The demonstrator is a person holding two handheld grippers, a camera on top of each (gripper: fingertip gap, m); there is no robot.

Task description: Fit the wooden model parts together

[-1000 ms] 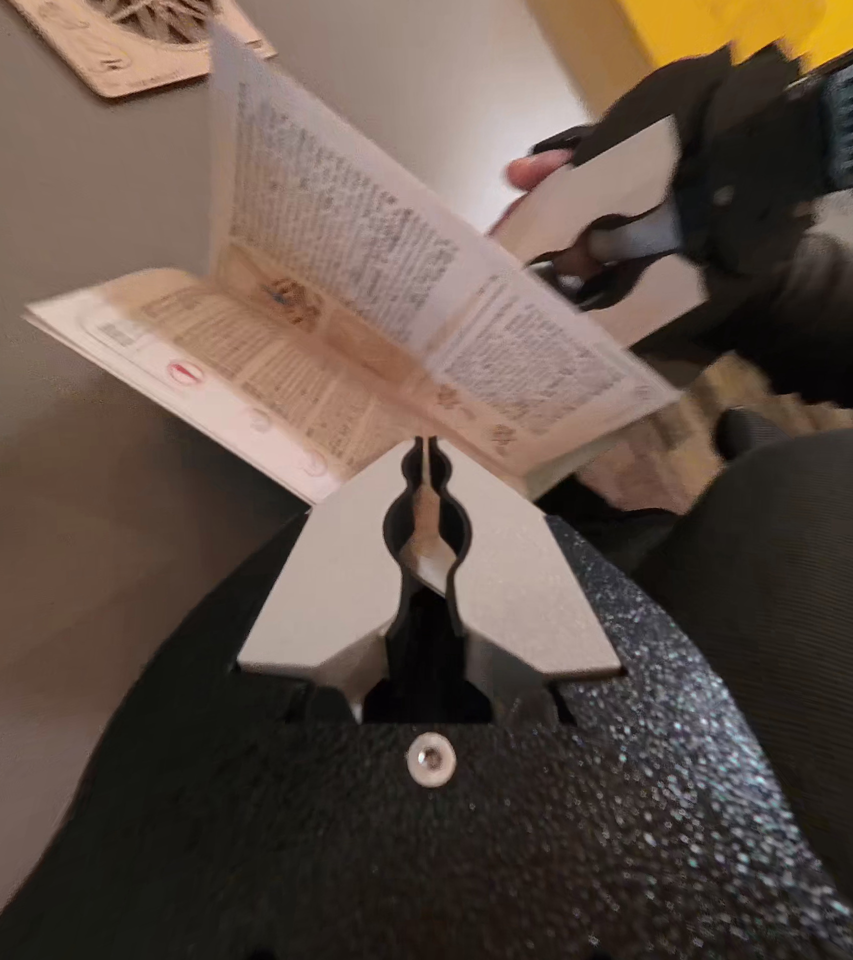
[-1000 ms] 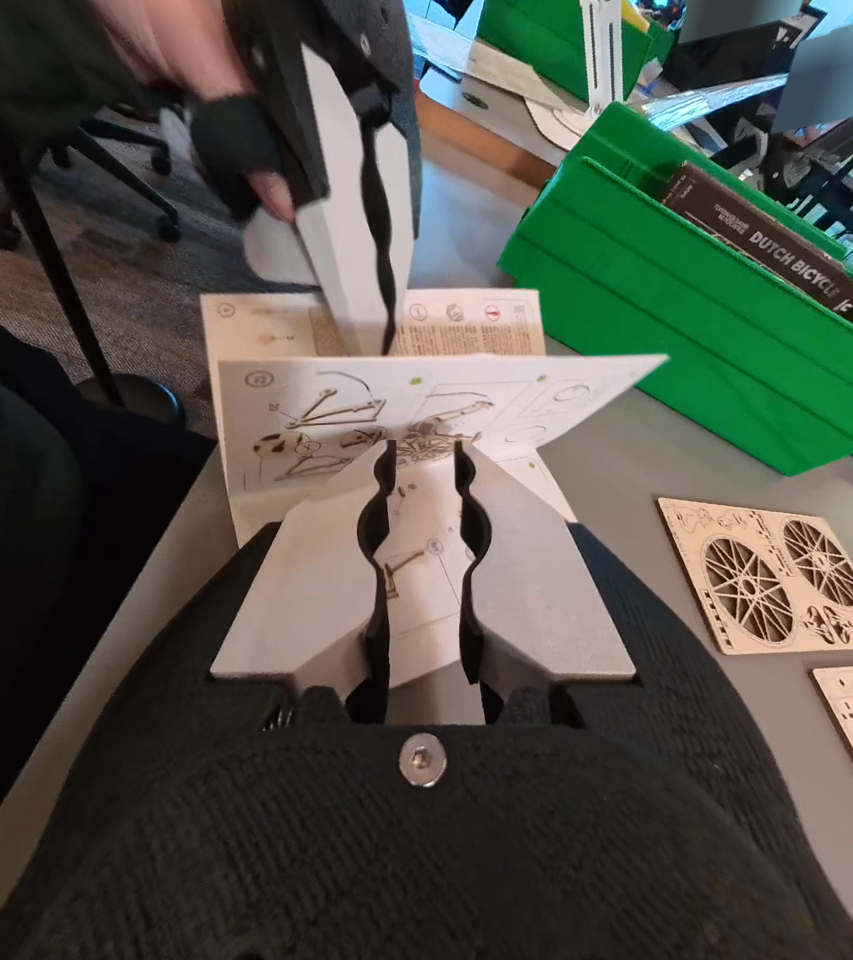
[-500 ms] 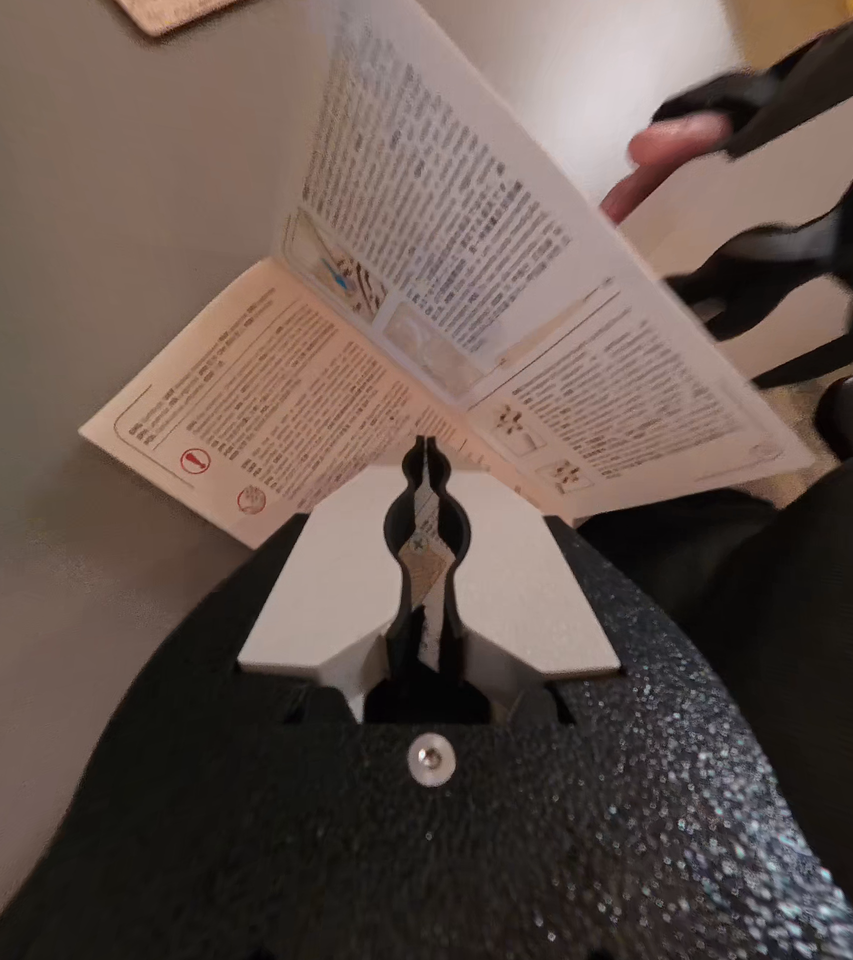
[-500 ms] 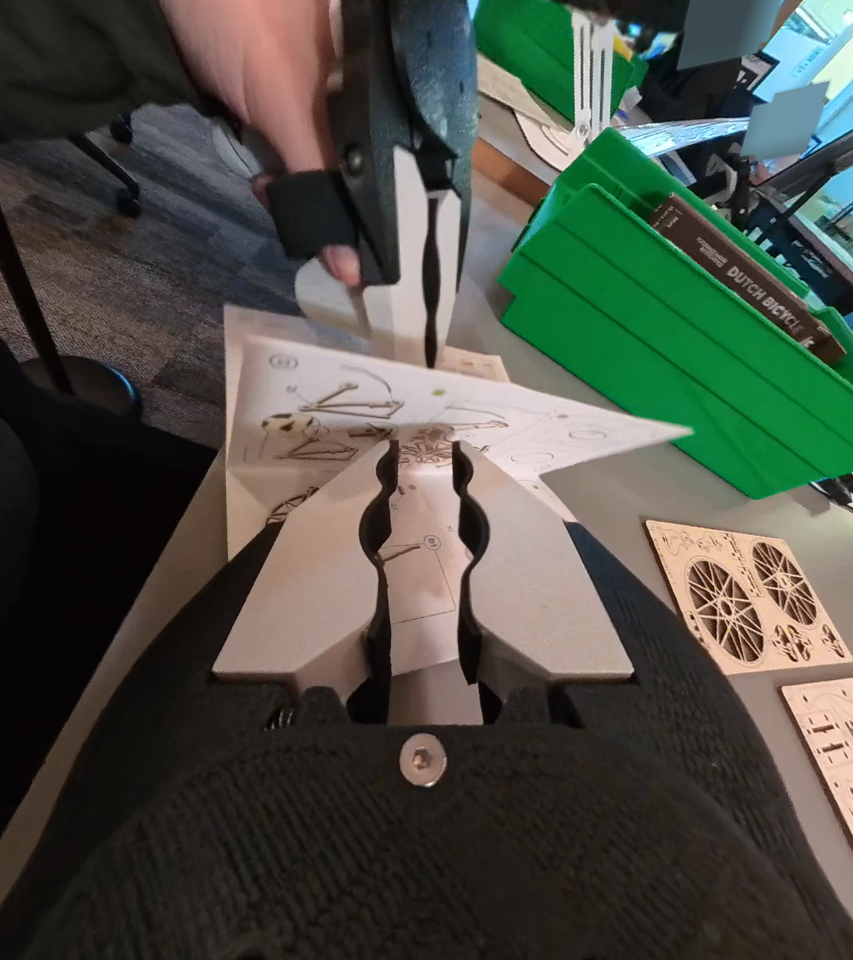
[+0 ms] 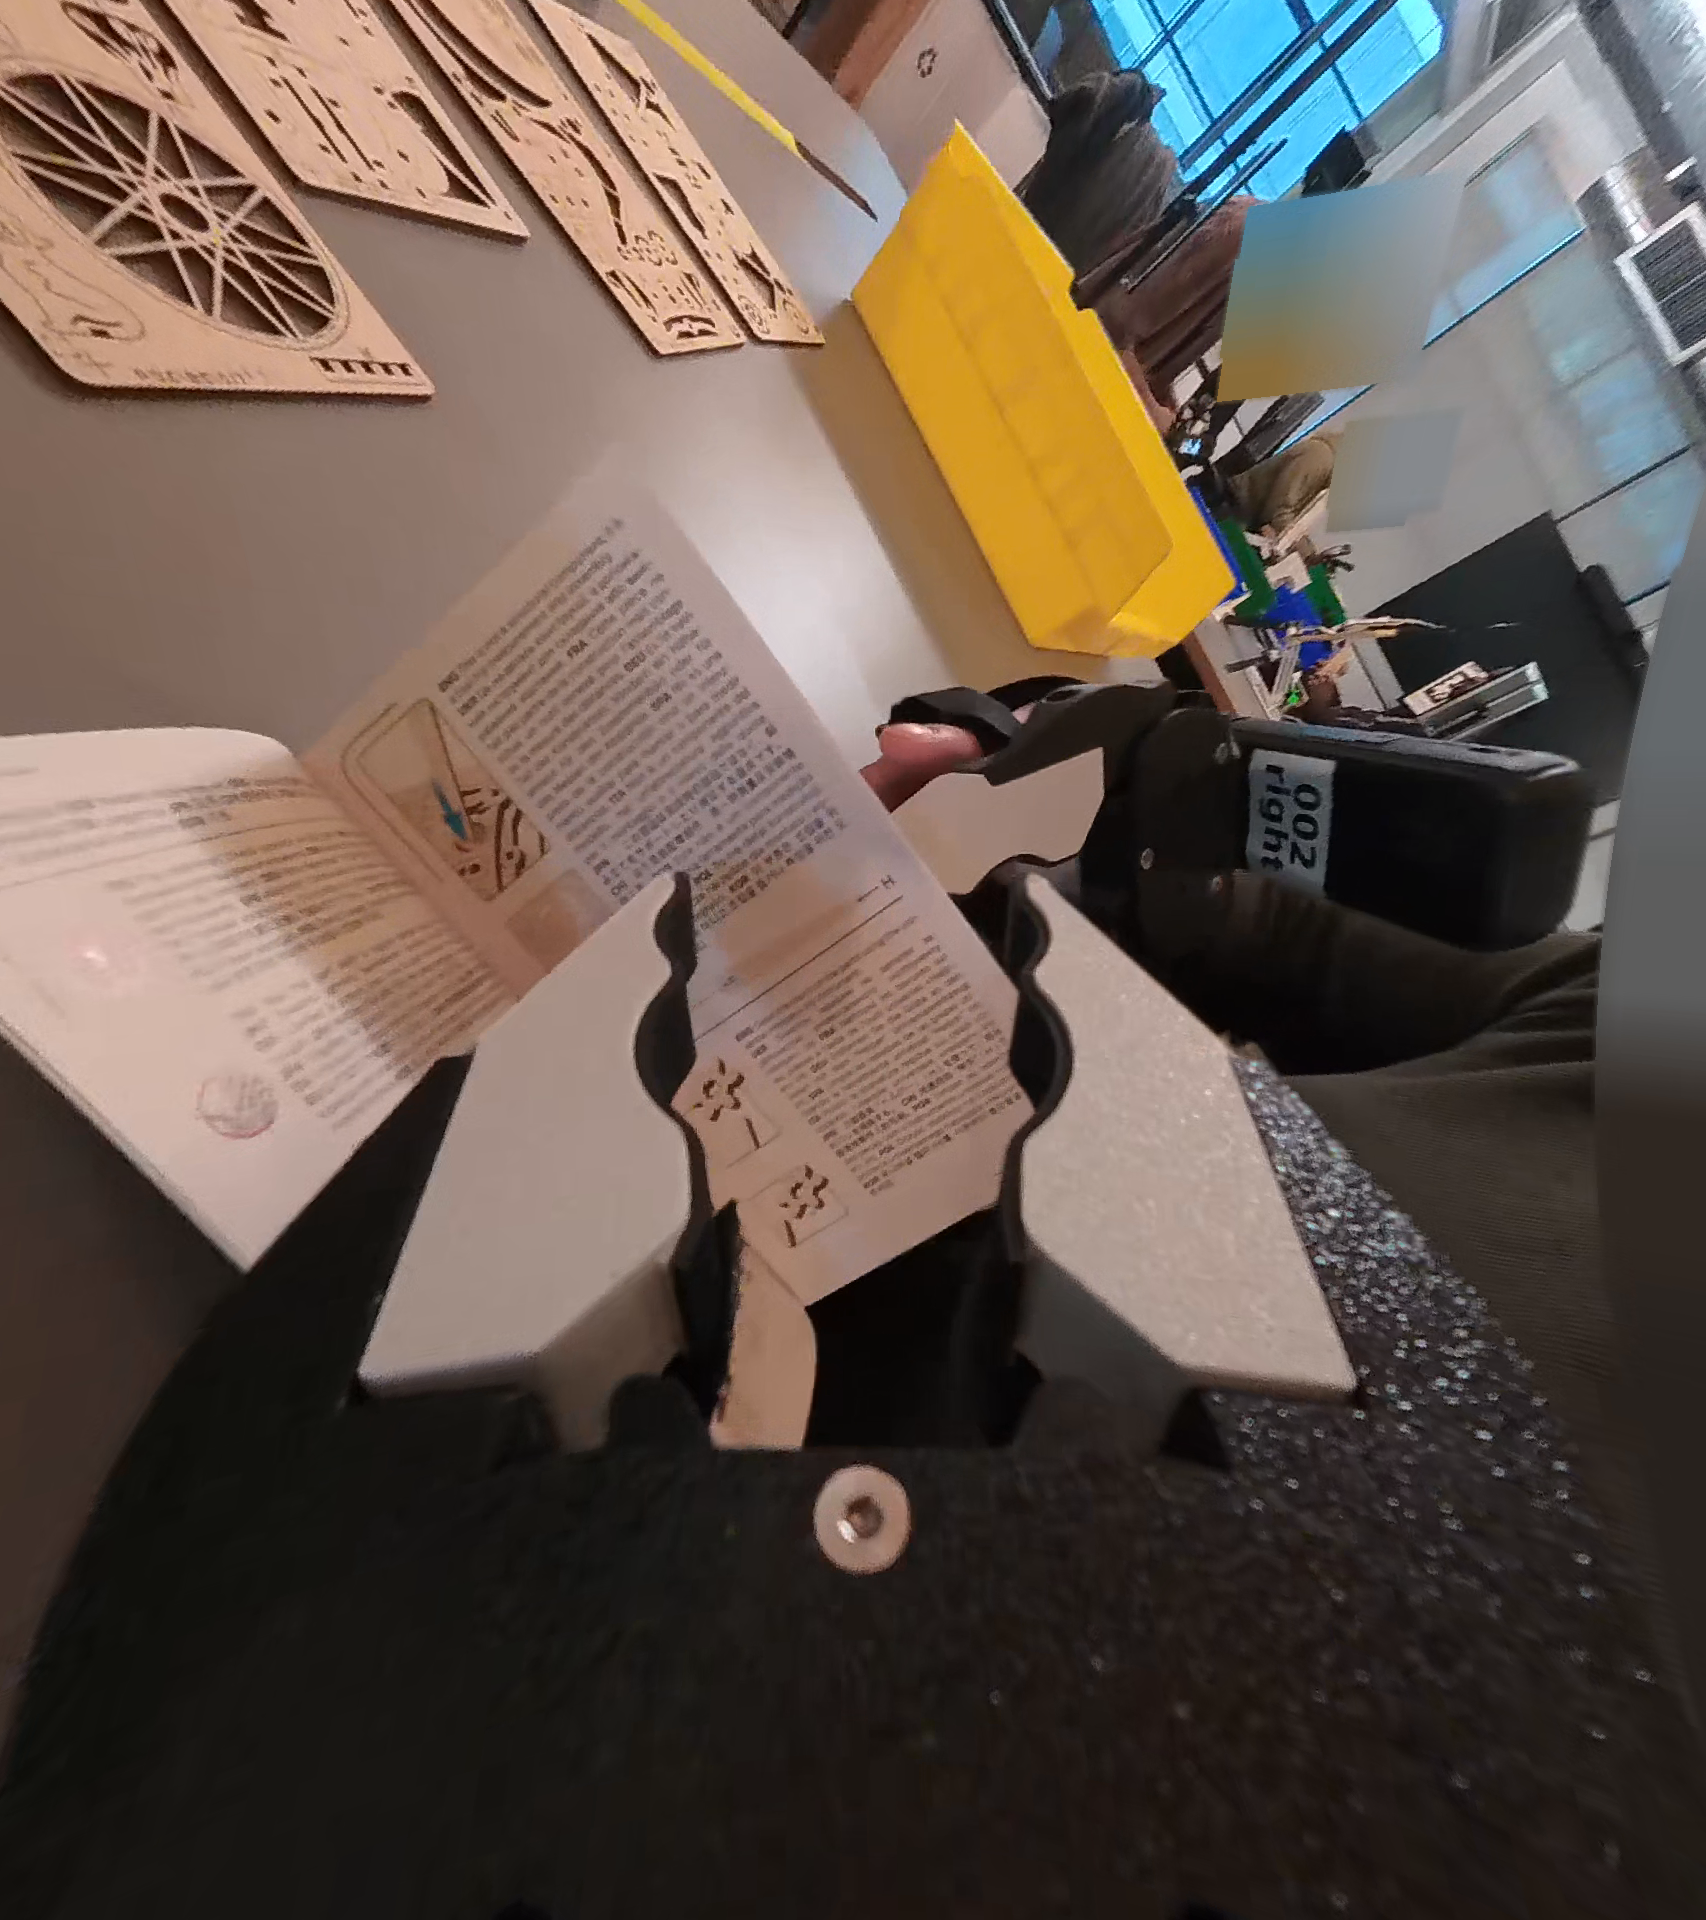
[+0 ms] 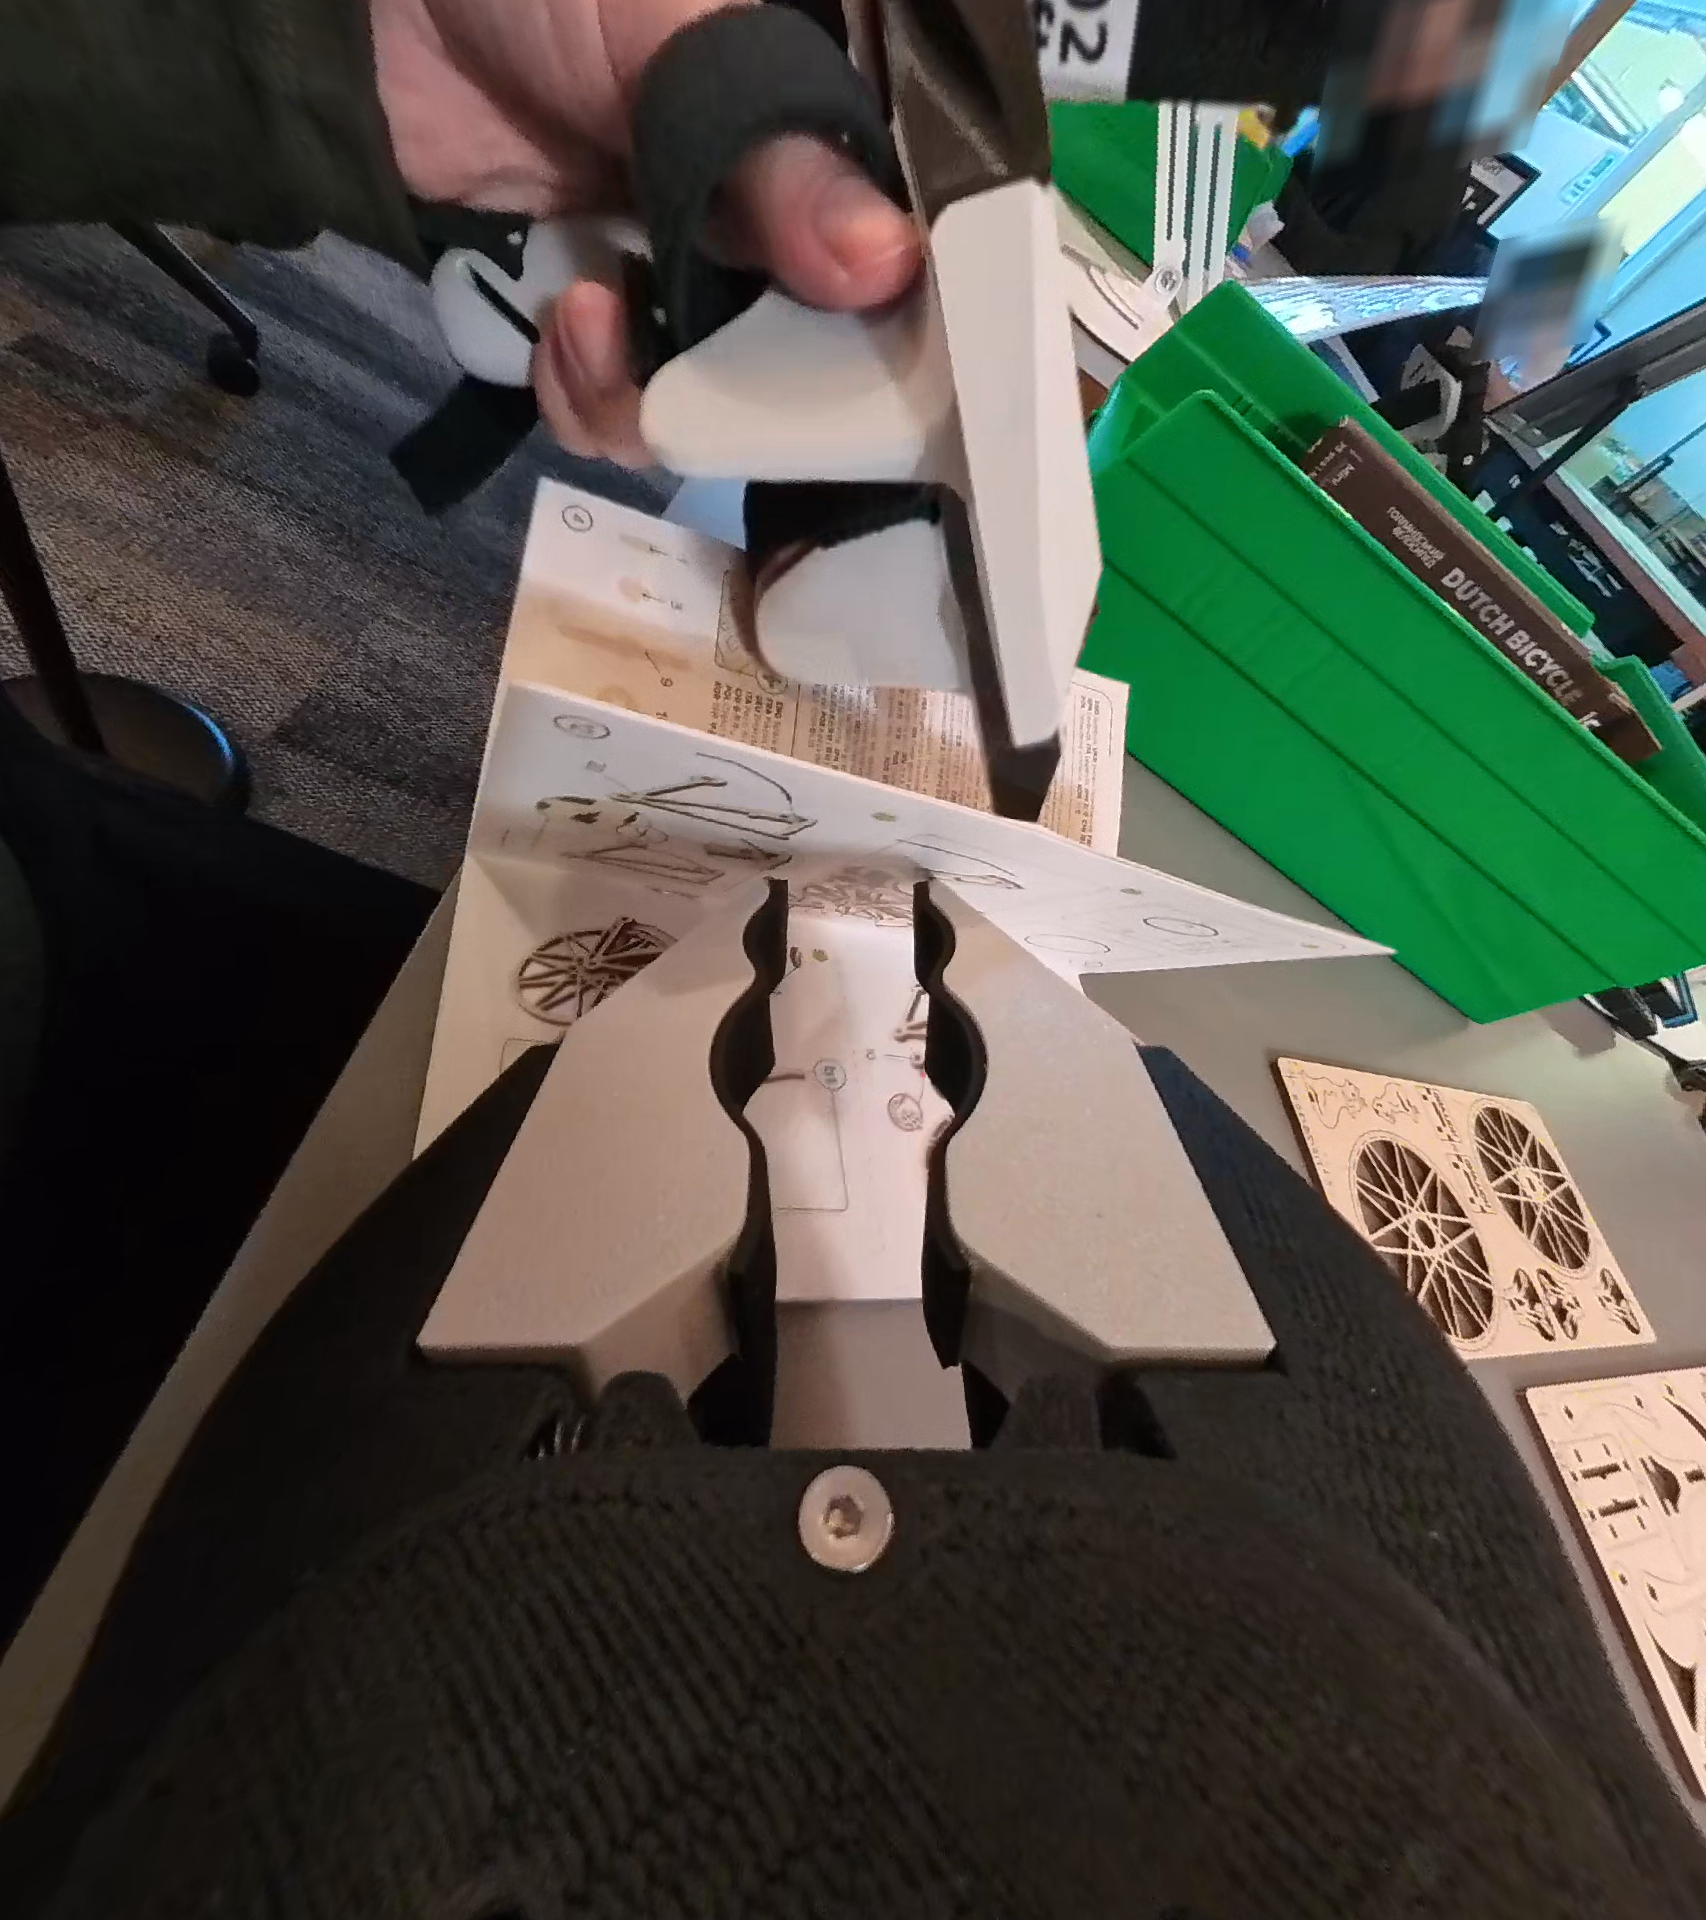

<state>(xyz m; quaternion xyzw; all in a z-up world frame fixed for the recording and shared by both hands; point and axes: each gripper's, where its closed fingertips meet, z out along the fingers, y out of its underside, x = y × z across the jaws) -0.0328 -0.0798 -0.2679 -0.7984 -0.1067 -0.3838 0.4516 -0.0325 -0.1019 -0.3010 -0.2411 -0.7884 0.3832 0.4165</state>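
The left gripper (image 5: 844, 1049) gaped wide around a raised booklet (image 5: 558, 831) page; the right gripper (image 6: 849, 997) stood half open, low over the booklet at the table (image 6: 1233, 1039) edge

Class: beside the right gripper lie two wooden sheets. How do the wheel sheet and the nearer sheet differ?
The wheel sheet carries two spoked wheels; the nearer sheet shows slots and curved shapes. The wheel sheet shows whole, closer to the green bin; the nearer sheet is cut by the picture's edge. Both lie flat on the grey table.
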